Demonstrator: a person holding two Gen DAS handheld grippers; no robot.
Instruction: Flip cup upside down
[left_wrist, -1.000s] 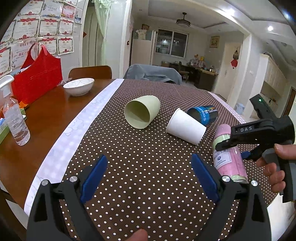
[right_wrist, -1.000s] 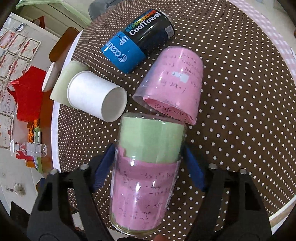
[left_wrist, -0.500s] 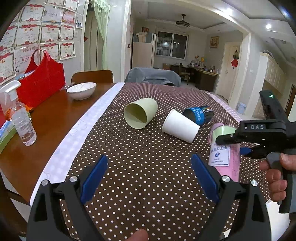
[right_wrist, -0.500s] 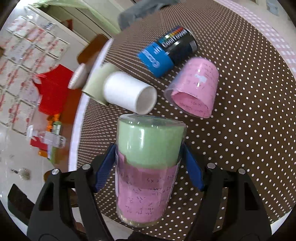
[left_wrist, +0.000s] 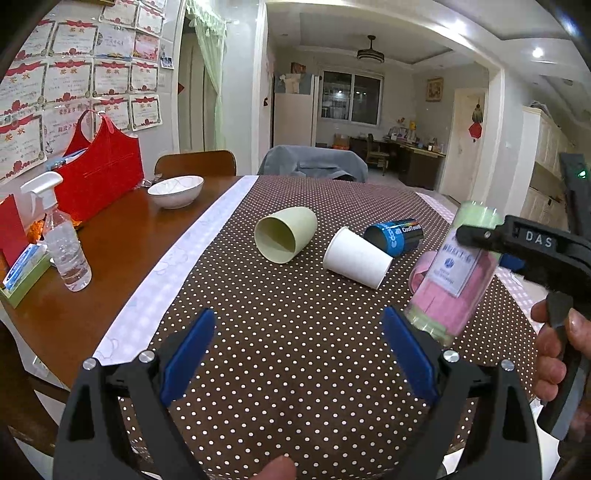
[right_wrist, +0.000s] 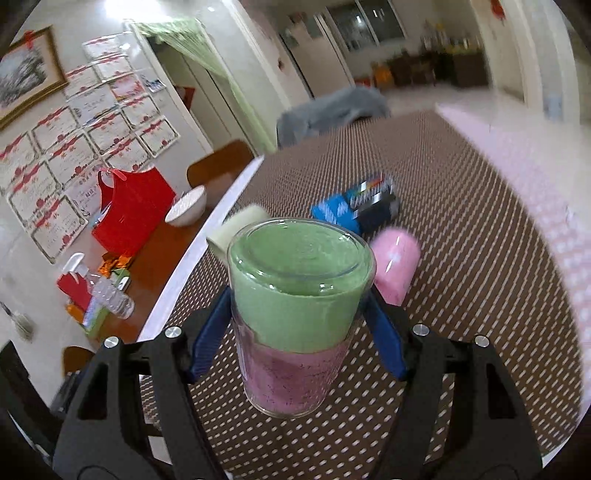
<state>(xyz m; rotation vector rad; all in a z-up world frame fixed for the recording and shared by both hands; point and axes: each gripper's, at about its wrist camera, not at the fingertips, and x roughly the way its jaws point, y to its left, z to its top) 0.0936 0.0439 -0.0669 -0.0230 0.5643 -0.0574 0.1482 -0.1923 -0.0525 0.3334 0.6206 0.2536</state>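
Note:
My right gripper (right_wrist: 295, 339) is shut on a clear glass cup lined with green and pink paper (right_wrist: 295, 306). It holds the cup above the dotted cloth, tilted, base end up and away; the cup also shows in the left wrist view (left_wrist: 452, 273). My left gripper (left_wrist: 295, 358) is open and empty over the cloth's near part. On the cloth lie on their sides a pale green cup (left_wrist: 284, 238), a white paper cup (left_wrist: 356, 256), a blue-black cup (left_wrist: 393, 236) and a pink cup (right_wrist: 395, 269).
A brown dotted cloth (left_wrist: 277, 314) covers the wooden table (left_wrist: 122, 240). At the left stand a white bowl (left_wrist: 175, 190), a red bag (left_wrist: 101, 173), a spray bottle (left_wrist: 64, 243) and a tissue box (left_wrist: 24, 271). Chairs stand behind the table.
My right gripper has lifted the glass cup off the cloth and tipped it, so the view swung from looking down at the table to looking across the room. My left gripper stayed open.

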